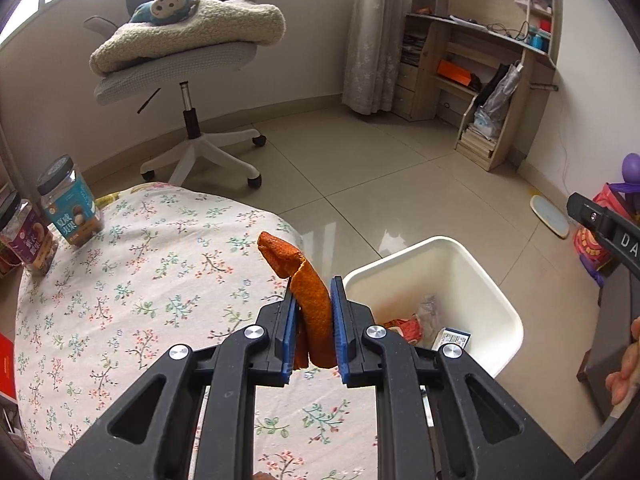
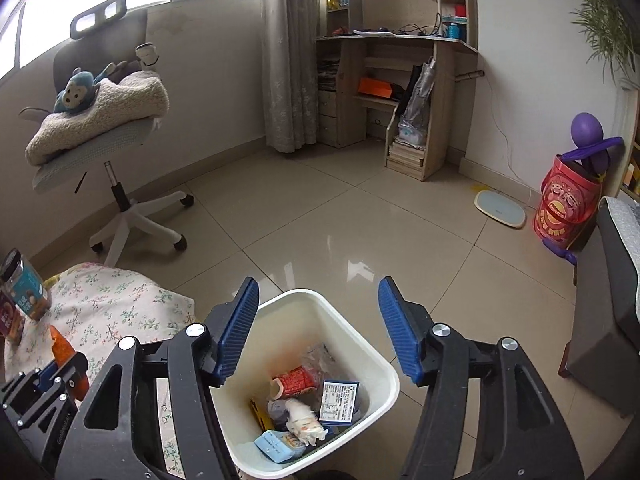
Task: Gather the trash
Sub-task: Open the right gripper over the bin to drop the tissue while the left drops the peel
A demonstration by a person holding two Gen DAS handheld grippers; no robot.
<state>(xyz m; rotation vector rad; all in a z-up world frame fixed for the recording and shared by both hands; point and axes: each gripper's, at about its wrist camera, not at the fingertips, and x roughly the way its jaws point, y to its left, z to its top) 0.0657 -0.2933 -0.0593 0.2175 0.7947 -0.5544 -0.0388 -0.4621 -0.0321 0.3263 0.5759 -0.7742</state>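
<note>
Left gripper [image 1: 314,312] clenched on curled orange peel strip [image 1: 308,284] above floral tablecloth [image 1: 120,280]; right gripper [image 2: 318,320] spread wide over white plastic trash bin [image 2: 384,376].

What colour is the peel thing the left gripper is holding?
Orange: the peel pinched in the left gripper shows best in the left wrist view.

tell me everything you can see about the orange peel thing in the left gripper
The orange peel is a long curled strip, deep orange with a rough, pitted outer skin. It stands roughly upright, its top end bent over toward the left. The left hand-held gripper is shut on its lower half, blue pads pressing both sides, holding it above the floral cloth and beside the white bin. The right wrist view shows only its tip.
</note>
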